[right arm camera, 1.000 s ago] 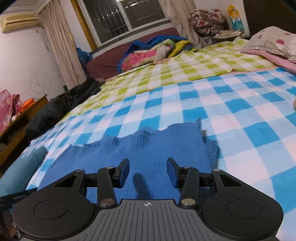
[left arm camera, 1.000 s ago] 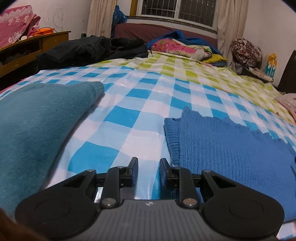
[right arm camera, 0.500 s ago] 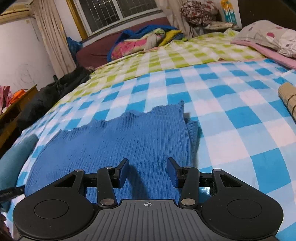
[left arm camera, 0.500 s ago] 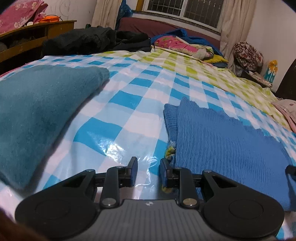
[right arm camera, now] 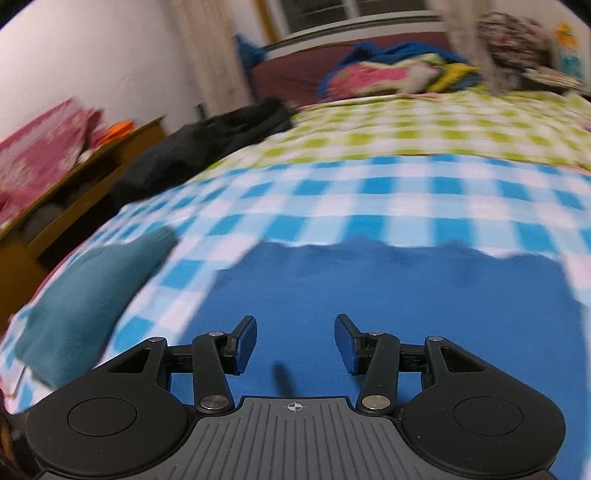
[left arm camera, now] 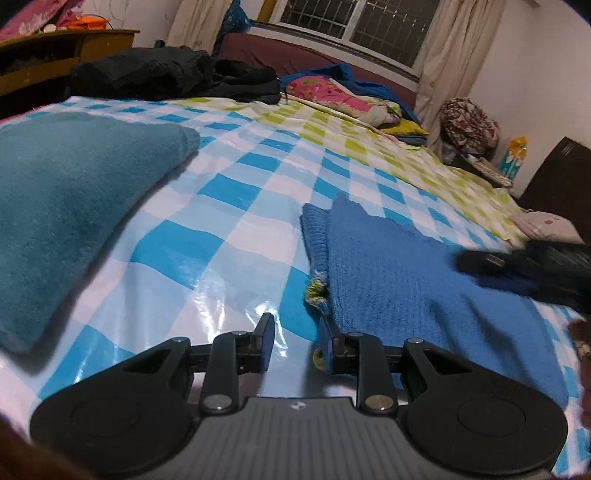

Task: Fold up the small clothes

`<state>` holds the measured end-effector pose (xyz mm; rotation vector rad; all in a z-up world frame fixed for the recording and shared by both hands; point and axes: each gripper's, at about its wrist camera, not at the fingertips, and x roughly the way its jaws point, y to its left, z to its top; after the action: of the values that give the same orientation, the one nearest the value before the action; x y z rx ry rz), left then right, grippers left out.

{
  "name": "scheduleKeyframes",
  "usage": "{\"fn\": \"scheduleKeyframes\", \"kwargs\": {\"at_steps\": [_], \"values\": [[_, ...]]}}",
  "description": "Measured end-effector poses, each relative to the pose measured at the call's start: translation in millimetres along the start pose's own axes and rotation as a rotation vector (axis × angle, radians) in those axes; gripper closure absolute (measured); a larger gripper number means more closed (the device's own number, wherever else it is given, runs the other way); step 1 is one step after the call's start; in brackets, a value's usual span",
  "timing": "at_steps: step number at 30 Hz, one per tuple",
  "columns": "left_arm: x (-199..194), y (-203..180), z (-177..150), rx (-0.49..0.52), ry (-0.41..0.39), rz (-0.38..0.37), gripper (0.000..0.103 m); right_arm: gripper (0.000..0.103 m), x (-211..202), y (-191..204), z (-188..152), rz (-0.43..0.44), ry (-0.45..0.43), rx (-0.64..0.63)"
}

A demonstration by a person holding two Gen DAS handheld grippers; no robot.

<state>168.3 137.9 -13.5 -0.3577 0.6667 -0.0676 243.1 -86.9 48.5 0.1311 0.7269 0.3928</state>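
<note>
Checked bedcover [left arm camera: 236, 206], blue knit [left arm camera: 406, 280], teal towel [left arm camera: 66, 206], curtained window [left arm camera: 373, 29]

Right wrist view, blurred w/ motion. Right gripper [right arm camera: 294, 341] hangs low over the blue knit garment [right arm camera: 406, 295], jaws apart, nothing between them; thin dark shadow on the cloth just ahead of the palm. Garment lies flat on the blue/white checked sheet [right arm camera: 369, 199], wavy far edge, fills most of the frame's lower half. To the left, apart from it, a folded teal garment [right arm camera: 85, 295] on the same sheet. Further back the sheet turns green/white checked [right arm camera: 424, 136]. Black clothing pile [right arm camera: 199, 147] at the bed's left edge, wooden shelf [right arm camera: 74, 173] beside it w/ pink fabric on top. Colourful bedding heap [right arm camera: 388, 74] near the window wall.
</note>
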Motion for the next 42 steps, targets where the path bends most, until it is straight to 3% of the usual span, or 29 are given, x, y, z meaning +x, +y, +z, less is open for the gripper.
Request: {"fn": "scheduleKeyframes", "kwargs": {"at_steps": [8, 19, 20, 23, 24, 28, 33, 39, 42], "values": [[-2.2, 5.7, -2.6, -0.003, 0.013, -0.045, 0.071, 0.052, 70.3, 62.8, 15.7, 0.058, 0.140, -0.069], [-4.6, 7.9, -4.3, 0.007, 0.015, -0.064, 0.071, 0.048, 115.2, 100.5, 17.4, -0.109, 0.214, -0.244], [-5.1, 8.1, -4.2, 0.007, 0.014, -0.066, 0.070, 0.049, 117.4, 102.8, 16.6, -0.123, 0.216, -0.262], [-9.2, 8.2, -4.1, 0.008, 0.004, -0.078, 0.061, 0.066, 121.2, 107.3, 13.4, -0.175, 0.212, -0.327], [-10.7, 8.0, -4.4, 0.009, -0.001, -0.084, 0.055, 0.070, 120.1, 106.1, 13.7, -0.176, 0.212, -0.331], [-14.2, 5.3, -6.5, 0.015, -0.016, -0.115, 0.047, 0.088, 110.3, 95.4, 23.1, -0.142, 0.211, -0.276], [-15.1, -2.7, -12.5, 0.047, -0.029, -0.137, 0.033, 0.090, 95.0, 81.7, 31.6, -0.093, 0.197, -0.209], [-17.8, -30.9, -28.0, 0.193, -0.073, -0.118, 0.032, 0.091, 75.7, 71.5, 38.6, -0.047, 0.166, -0.168], [-12.0, -37.1, -25.5, 0.198, -0.094, -0.078, 0.032, 0.091, 65.8, 65.4, 39.9, -0.023, 0.157, -0.148]]}}
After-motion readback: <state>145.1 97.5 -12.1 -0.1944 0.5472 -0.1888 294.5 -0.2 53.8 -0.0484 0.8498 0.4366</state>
